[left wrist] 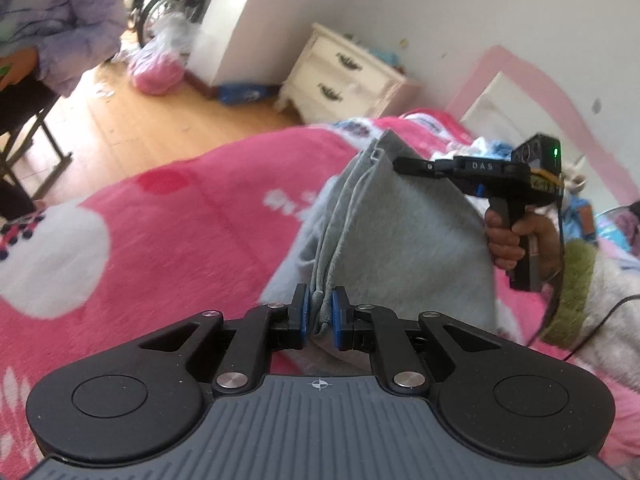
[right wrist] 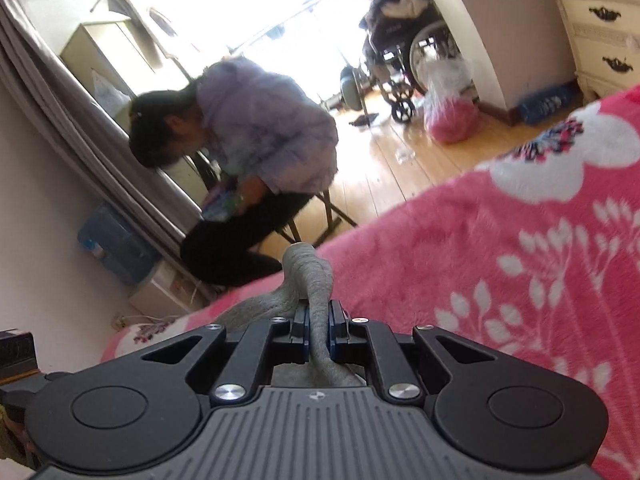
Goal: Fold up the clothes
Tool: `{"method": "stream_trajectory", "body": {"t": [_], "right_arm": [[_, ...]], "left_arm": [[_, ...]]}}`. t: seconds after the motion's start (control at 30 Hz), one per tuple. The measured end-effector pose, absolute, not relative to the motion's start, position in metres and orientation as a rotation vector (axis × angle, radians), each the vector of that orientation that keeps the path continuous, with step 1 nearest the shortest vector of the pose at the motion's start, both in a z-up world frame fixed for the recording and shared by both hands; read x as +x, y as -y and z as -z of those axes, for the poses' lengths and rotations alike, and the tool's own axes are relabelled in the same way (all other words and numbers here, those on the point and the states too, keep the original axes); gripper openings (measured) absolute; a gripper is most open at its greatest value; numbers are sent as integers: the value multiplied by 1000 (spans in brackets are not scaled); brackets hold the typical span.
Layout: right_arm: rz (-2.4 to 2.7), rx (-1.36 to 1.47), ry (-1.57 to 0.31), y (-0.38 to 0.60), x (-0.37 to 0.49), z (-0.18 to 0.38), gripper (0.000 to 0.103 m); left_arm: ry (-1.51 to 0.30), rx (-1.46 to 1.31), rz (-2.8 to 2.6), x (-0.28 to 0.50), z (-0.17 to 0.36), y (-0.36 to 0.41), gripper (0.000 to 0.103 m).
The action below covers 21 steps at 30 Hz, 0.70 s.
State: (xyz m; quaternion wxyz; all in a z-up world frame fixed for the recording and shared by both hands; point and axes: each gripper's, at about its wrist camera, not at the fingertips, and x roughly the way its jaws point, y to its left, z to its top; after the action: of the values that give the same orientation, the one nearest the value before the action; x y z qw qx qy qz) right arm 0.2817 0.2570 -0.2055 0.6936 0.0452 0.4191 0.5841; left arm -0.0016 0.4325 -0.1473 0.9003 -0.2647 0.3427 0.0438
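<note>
A grey fleece garment is stretched between both grippers above the pink flowered blanket on the bed. My left gripper is shut on several bunched layers of one edge. Farther off in the left wrist view, my right gripper, held by a hand, pinches the garment's far corner. In the right wrist view, my right gripper is shut on a grey fold of the garment, which sticks up past the pads. The blanket fills that view's right side.
A person in a lilac jacket sits on a chair beside the bed. A white bedside cabinet stands by the wall. A wheelchair and a pink-filled plastic bag are on the wooden floor.
</note>
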Motion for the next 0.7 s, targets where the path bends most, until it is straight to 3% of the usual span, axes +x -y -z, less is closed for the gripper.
{"method": "stream_trajectory", "body": {"t": [0.13,0.23,0.43,0.53,0.57,0.7], "right_arm": [[-1258,61,-957,-271,278,214,19],[-1240,25,-948,-275,274,215,19],[-1203,29,-932,-270,266,216,22],[-1124,78,-950,-258,269,216,48],[-1106,116,-957,-246,273,212,53],[-1008,361,-846,-153,291,182,53]], "left_arm": [[-775,-549,-120,3,159,-435,13],[-826,-491,-158,7,139,-435,28],[-658,-285,-105,24,66,-407,29],[-629,-269,19,67,71,-383,30],[-636,-264,31,82,79,-376,30],[-736,-301,-99,105,126,-383,27]]}}
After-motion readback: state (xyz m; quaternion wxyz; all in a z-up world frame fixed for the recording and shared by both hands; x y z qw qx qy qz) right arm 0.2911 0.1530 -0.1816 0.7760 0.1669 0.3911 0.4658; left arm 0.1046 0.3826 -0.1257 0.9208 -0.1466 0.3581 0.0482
